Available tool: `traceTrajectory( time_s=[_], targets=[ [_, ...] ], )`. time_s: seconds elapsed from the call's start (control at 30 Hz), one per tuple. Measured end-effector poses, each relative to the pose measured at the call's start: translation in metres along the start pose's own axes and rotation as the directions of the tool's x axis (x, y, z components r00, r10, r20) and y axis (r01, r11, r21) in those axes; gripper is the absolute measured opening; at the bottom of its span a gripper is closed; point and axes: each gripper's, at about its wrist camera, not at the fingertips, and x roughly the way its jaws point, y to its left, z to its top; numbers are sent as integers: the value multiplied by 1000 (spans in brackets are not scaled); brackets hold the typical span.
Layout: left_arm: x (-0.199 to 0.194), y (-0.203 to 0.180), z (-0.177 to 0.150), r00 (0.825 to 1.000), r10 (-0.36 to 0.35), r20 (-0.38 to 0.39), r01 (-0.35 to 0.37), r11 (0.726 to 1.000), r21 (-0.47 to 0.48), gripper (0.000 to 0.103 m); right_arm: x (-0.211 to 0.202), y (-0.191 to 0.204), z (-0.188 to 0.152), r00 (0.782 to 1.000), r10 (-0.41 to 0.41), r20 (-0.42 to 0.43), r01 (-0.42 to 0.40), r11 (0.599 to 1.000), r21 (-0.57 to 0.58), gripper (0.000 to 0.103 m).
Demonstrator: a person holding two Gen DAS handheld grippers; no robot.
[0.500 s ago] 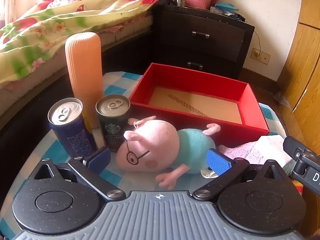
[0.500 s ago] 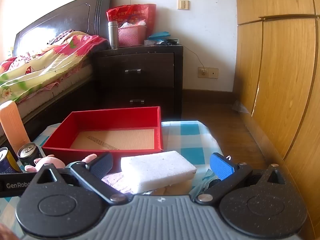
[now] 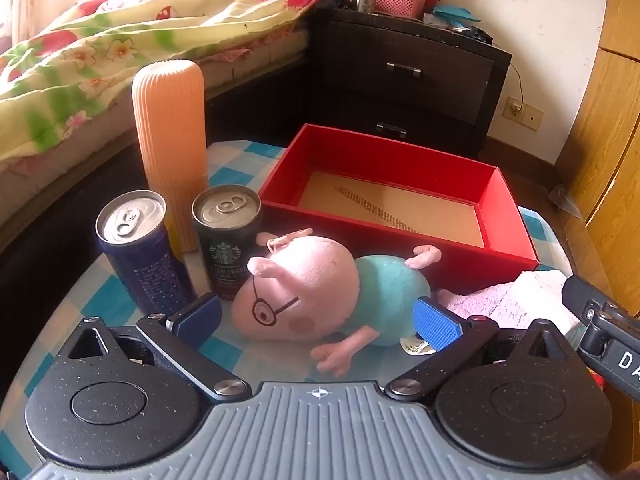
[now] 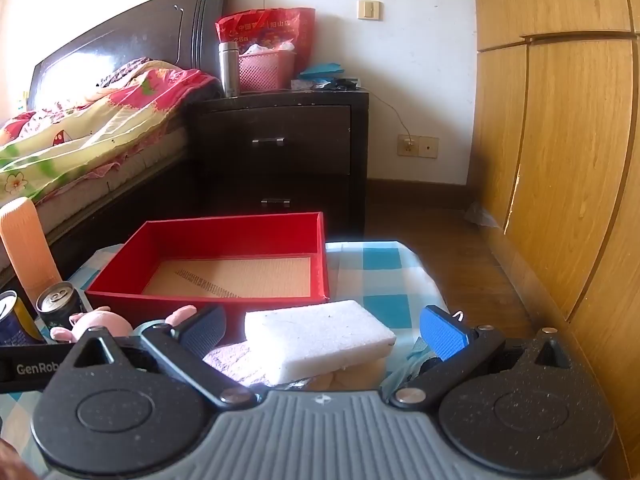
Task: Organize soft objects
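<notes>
A pink plush pig (image 3: pixel 316 292) in a teal shirt lies on its side on the checkered tablecloth, just in front of an empty red box (image 3: pixel 400 164). My left gripper (image 3: pixel 316 320) stands open with the pig between its blue pads, neither pad pressing on it. In the right wrist view a white sponge block (image 4: pixel 318 336) rests on a pale purple cloth (image 4: pixel 232 360), and my right gripper (image 4: pixel 324 330) is open around the block without touching it. The red box (image 4: pixel 224 236) sits beyond it. The pig (image 4: pixel 104 322) shows at the left.
Two drink cans (image 3: pixel 138 248) (image 3: pixel 228 236) and a tall ribbed orange container (image 3: pixel 170 136) stand left of the pig. A bed (image 3: pixel 100 48) lies to the left, a dark nightstand (image 4: pixel 280 152) behind the table, and a wooden wardrobe (image 4: pixel 560 160) to the right.
</notes>
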Motion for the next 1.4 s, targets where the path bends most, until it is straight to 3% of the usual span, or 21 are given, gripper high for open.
traceTrajectory(
  time_s=[1.4],
  targets=[
    [-5, -6, -1, 1000, 15, 12, -15, 1000, 14, 97, 7, 6, -3, 1000, -23, 10, 23, 1000, -12, 85]
  ],
)
